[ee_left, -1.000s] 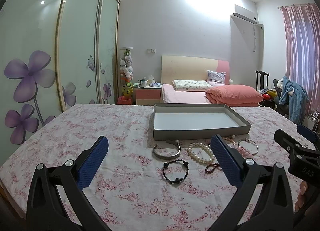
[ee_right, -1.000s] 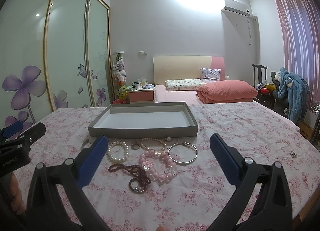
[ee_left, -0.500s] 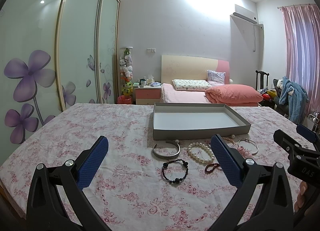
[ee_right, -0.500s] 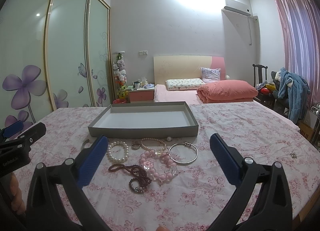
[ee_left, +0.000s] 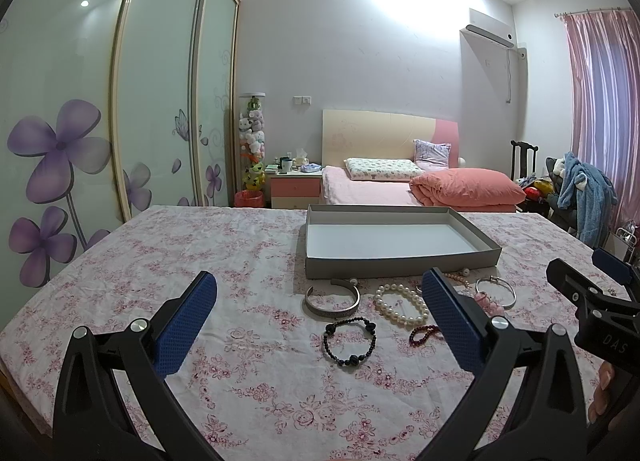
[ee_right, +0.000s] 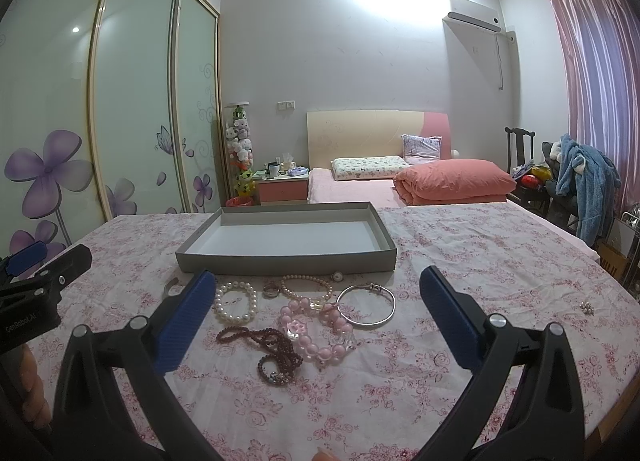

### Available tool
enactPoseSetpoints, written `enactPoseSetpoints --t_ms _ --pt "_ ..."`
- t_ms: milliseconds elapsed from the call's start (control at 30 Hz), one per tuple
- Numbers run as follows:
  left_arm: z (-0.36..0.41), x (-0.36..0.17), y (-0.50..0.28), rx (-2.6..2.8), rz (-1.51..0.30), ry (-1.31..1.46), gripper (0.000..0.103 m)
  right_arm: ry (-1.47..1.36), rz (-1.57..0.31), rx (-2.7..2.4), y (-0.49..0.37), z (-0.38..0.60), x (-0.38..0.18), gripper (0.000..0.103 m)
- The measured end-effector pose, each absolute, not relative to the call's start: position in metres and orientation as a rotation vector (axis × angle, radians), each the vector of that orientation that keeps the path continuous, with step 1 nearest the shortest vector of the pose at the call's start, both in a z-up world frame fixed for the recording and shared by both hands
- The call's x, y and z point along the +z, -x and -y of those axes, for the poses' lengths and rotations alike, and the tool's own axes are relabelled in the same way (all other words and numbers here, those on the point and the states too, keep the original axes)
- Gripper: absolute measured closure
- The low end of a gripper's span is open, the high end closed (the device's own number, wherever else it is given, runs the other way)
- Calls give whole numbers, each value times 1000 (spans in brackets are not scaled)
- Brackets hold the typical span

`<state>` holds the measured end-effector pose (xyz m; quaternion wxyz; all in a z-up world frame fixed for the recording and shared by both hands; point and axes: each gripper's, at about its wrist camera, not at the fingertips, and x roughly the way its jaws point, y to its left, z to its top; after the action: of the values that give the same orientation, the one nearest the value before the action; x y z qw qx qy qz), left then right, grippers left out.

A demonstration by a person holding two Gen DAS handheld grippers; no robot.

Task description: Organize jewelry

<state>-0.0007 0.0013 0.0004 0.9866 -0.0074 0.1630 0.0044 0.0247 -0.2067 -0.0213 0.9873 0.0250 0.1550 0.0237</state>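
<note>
"DAS" on right hand-held gripper (ee_left: 592,301) (white lettering)

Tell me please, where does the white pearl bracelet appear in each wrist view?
Left wrist: white pearl bracelet lies right of centre, beside the right finger's blue pad.
Right wrist: white pearl bracelet lies left of centre, beside the left finger's blue pad.
Shared landmark: the grey tray just behind it.
</note>
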Motion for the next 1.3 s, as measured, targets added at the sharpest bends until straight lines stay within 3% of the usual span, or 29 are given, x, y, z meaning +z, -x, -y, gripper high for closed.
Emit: enactPoseSetpoints --t_ms 1000,1300 --pt "-2 -1 0 10 -333 16 2 -53 -317 47 -26 208 -24 4" --pt "-2 -18 -15 40 -455 -3 2 -82 -456 43 -50 223 -45 4"
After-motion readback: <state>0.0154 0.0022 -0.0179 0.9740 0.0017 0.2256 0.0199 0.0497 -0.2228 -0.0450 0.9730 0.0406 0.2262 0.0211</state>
